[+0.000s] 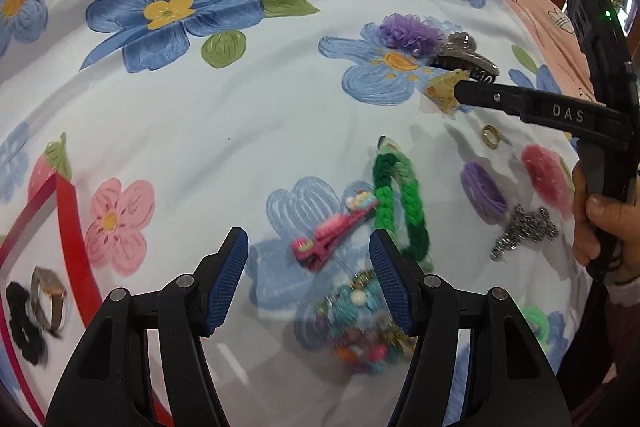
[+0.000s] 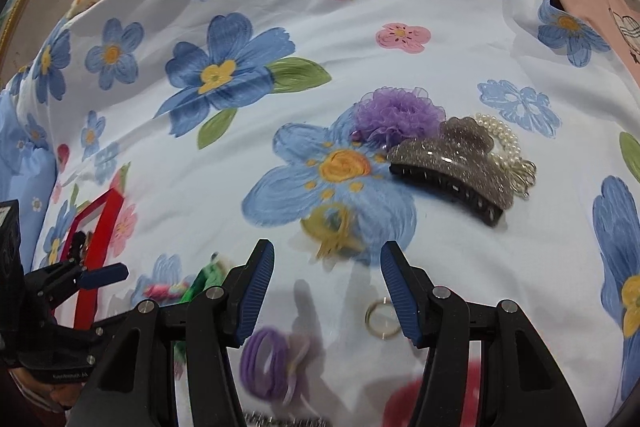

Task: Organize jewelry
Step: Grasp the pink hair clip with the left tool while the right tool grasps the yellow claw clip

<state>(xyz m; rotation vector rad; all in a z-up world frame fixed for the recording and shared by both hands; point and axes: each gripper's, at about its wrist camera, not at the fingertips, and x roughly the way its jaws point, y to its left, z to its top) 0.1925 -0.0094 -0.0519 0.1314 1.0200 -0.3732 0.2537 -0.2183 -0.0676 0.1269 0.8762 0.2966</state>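
Note:
Jewelry lies scattered on a flower-print cloth (image 1: 240,131). My left gripper (image 1: 310,269) is open and empty, low over the cloth. A pink hair clip (image 1: 332,229) lies just past its tips and a heap of coloured bead bracelets (image 1: 360,323) sits under it. A green braided band (image 1: 400,203) lies to the right. My right gripper (image 2: 328,269) is also open, and a blurred yellow clip (image 2: 332,231) rests just beyond its tips. In the left wrist view one of its fingers (image 1: 520,103) reaches that yellow clip (image 1: 442,89).
A red-rimmed box (image 1: 68,227) at the left holds a black scrunchie (image 1: 24,323) and a watch (image 1: 48,295). Also on the cloth: a glitter claw clip (image 2: 452,179), purple tulle flower (image 2: 400,115), pearl bracelet (image 2: 504,143), gold ring (image 2: 382,319), purple hair ties (image 2: 268,363), silver chain (image 1: 524,231).

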